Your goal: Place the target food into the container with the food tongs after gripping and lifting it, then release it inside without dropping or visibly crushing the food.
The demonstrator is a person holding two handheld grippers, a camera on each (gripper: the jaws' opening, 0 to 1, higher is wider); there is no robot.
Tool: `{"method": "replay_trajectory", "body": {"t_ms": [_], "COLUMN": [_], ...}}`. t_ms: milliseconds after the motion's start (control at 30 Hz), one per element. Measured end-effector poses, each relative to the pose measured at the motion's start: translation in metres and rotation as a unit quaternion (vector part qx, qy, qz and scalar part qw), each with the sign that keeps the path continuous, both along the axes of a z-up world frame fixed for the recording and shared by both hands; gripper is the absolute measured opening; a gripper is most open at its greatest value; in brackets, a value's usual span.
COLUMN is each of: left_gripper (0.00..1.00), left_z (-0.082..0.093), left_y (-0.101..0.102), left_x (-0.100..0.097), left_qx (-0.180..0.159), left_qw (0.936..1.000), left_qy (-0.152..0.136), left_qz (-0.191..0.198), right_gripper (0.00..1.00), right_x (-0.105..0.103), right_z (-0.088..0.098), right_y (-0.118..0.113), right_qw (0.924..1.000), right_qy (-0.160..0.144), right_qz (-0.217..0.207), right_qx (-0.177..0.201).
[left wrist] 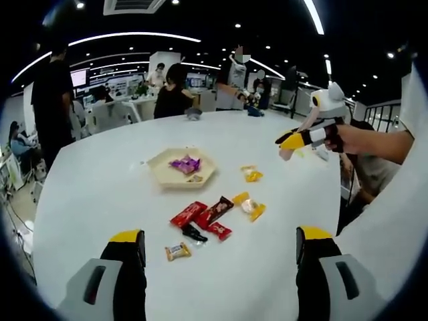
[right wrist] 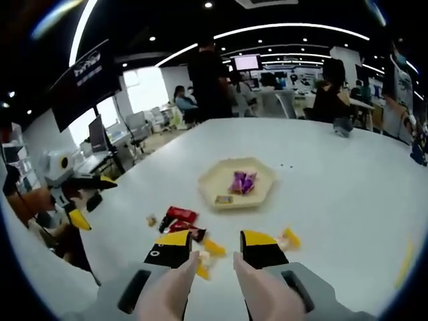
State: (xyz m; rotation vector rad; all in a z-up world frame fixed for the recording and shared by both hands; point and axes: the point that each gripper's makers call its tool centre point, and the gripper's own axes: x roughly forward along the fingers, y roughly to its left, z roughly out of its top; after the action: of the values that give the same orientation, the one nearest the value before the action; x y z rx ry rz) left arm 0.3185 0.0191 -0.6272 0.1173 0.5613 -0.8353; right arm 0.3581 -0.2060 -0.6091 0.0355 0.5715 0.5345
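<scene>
In the left gripper view I see my left gripper (left wrist: 221, 249) with its two yellow-tipped jaws spread wide and nothing between them, hanging over the near part of the white table (left wrist: 100, 180). Ahead of the jaws lies a small cluster of wrapped snacks: a red packet (left wrist: 188, 214), a dark red packet (left wrist: 214, 211) just beside it, a small black one (left wrist: 194, 233), a small red one (left wrist: 219, 231) and a little tan candy (left wrist: 177, 251) nearest to me. To their right sit yellow wrapped pieces (left wrist: 249, 206), and another yellow piece (left wrist: 252, 175) lies farther back. The beige hexagonal tray (left wrist: 160, 175) stands beyond the cluster, holding a purple wrapped candy (left wrist: 185, 164) and a smaller pale piece (I can't make out what it is). The right gripper (left wrist: 289, 140) comes in from the right, held by a hand (left wrist: 364, 140) above the table, its yellow tips looking close together. In the right gripper view the right gripper (right wrist: 215, 249) shows its yellow and black jaws fairly near each other with a gap between, and two pale tong arms (right wrist: 170, 291) run along beneath them; I cannot tell whether they pinch anything. Yellow wrapped pieces (right wrist: 212, 249) lie on the table just past the tips, the red packets (right wrist: 180, 215) to the left, the tray (right wrist: 257, 192) with the purple candy (right wrist: 241, 182) farther on. The left gripper (right wrist: 100, 190) hangs at the far left, jaws apart.
</scene>
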Motion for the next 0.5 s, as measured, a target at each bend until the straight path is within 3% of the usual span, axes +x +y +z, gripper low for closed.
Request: {"method": "replay_trajectory", "body": {"t_ms": [500], "left_gripper": [0.93], "left_z": [-0.001], "left_y": [0.006], "left_x": [-0.003], "left_qx": [0.004], "left_qw": [1.0], "left_qy": [0.001], "left_qz": [0.005], "right_gripper": [0.27], "right_x": [0.008], "right_z": [-0.011], "right_y": [0.018], "right_qw": [0.9978], "right_qy": [-0.005], "right_qz": [0.056], "right_qx": [-0.036]}}
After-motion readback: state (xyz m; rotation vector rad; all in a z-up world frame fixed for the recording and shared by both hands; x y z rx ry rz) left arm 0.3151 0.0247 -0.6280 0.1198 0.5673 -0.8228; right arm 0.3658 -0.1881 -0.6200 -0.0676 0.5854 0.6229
